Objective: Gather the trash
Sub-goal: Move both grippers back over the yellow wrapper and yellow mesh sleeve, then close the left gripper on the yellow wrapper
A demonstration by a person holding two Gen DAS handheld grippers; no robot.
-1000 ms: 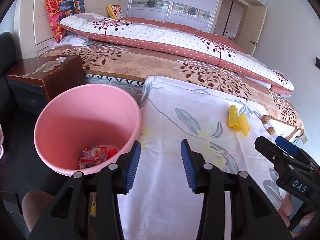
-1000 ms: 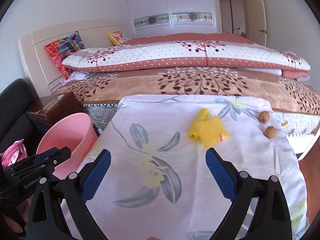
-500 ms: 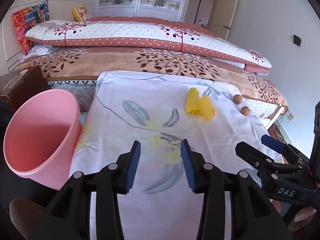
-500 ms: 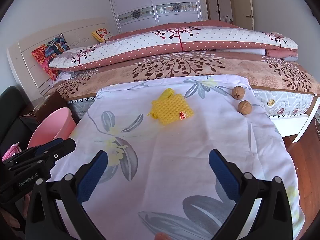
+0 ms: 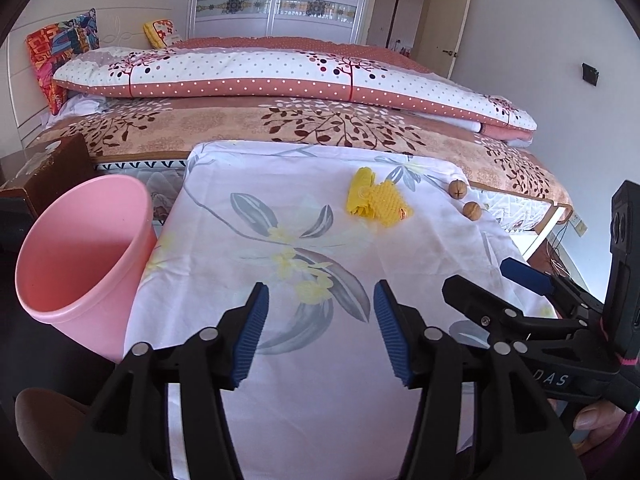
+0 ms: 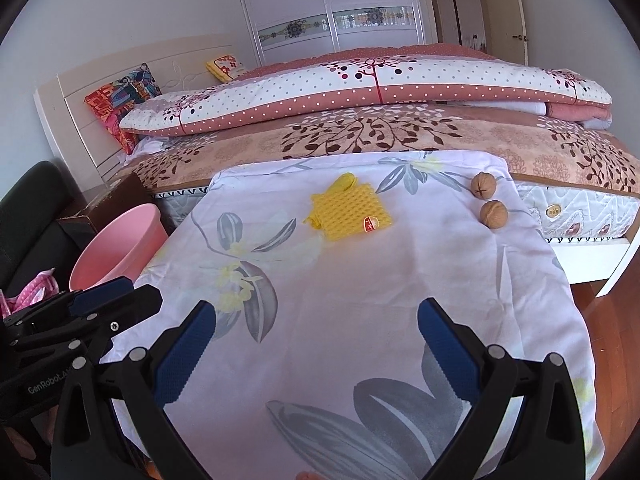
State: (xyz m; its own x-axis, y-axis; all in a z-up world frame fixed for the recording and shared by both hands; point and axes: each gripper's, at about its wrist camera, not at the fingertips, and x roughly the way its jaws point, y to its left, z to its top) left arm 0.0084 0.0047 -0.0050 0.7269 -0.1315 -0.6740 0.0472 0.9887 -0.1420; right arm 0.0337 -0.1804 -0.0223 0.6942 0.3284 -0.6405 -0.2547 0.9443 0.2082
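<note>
A yellow foam fruit net (image 5: 376, 200) (image 6: 349, 212) lies on the far part of a table covered with a white floral cloth (image 5: 320, 420) (image 6: 360, 280). Two walnuts (image 5: 464, 199) (image 6: 488, 200) lie to its right. A pink bin (image 5: 80, 256) (image 6: 116, 248) stands at the table's left side. My left gripper (image 5: 318, 320) is open and empty over the near cloth. My right gripper (image 6: 316, 340) is wide open and empty, to the right of the left one, also over the near cloth.
A bed with a dotted quilt (image 5: 280, 76) (image 6: 360, 84) runs behind the table. A brown bedside cabinet (image 5: 44, 168) stands behind the bin. A dark chair (image 6: 28, 200) with a pink item is at the left. Wood floor (image 6: 612, 320) shows on the right.
The left gripper has swung right from above the bin to over the cloth and opened a little wider. The right gripper has pulled back and turned slightly; the walnuts came more into view.
</note>
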